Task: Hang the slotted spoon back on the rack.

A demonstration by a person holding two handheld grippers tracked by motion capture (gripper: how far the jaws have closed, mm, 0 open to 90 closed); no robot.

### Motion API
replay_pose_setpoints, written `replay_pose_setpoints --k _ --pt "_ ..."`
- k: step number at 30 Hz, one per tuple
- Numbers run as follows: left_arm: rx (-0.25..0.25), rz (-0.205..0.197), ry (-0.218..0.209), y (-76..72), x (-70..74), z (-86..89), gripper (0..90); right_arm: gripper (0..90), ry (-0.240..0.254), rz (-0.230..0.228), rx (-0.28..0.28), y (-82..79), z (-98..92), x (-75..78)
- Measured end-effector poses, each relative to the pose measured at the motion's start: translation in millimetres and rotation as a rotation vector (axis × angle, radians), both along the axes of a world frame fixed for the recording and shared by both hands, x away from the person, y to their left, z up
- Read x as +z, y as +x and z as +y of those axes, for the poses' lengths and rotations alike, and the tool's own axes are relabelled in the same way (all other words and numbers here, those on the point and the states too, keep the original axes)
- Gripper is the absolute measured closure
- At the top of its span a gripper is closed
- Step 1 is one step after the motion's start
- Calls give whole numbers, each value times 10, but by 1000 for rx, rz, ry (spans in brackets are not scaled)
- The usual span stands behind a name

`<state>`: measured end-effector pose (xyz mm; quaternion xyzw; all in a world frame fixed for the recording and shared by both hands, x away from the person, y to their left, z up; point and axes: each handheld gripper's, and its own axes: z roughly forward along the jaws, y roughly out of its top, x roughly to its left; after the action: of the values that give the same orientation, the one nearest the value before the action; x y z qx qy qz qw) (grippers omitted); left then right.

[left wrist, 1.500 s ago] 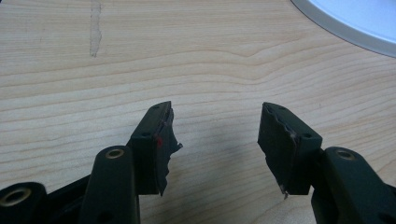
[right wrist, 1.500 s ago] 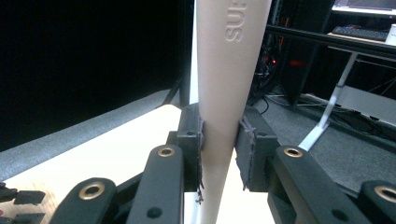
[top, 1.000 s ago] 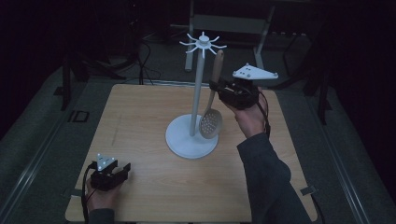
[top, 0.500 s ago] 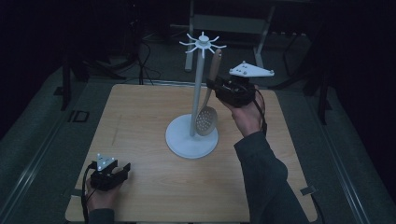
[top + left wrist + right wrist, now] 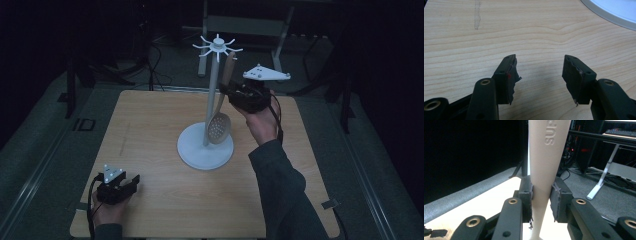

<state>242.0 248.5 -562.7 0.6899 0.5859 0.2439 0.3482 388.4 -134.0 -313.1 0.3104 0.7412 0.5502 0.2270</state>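
A white utensil stand (image 5: 212,100) with a round base and a ring of hooks on top stands mid-table. A beige slotted spoon (image 5: 220,125) hangs in the air beside its pole, bowl down over the base, handle up toward the hooks. My right gripper (image 5: 231,92) is shut on the spoon's handle (image 5: 544,170), which the right gripper view shows pinched between the two pads. My left gripper (image 5: 131,181) rests low at the table's front left corner, and in the left gripper view (image 5: 539,72) its jaws stand open over bare wood.
The wooden table (image 5: 150,130) sits on a dark floor with rails along both sides. A desk frame and cables (image 5: 604,177) stand behind the table. The stand's white base (image 5: 614,12) lies ahead of the left gripper.
My right gripper has lifted the spoon higher and a little left along the stand's pole. The left gripper has stayed still.
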Motion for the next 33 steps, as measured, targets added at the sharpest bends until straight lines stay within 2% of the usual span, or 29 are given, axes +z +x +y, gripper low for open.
replay_pose_setpoints --k 33 --pt "-4 1 2 2 0 -1 453 730 -19 16 -8 56 100 -12"
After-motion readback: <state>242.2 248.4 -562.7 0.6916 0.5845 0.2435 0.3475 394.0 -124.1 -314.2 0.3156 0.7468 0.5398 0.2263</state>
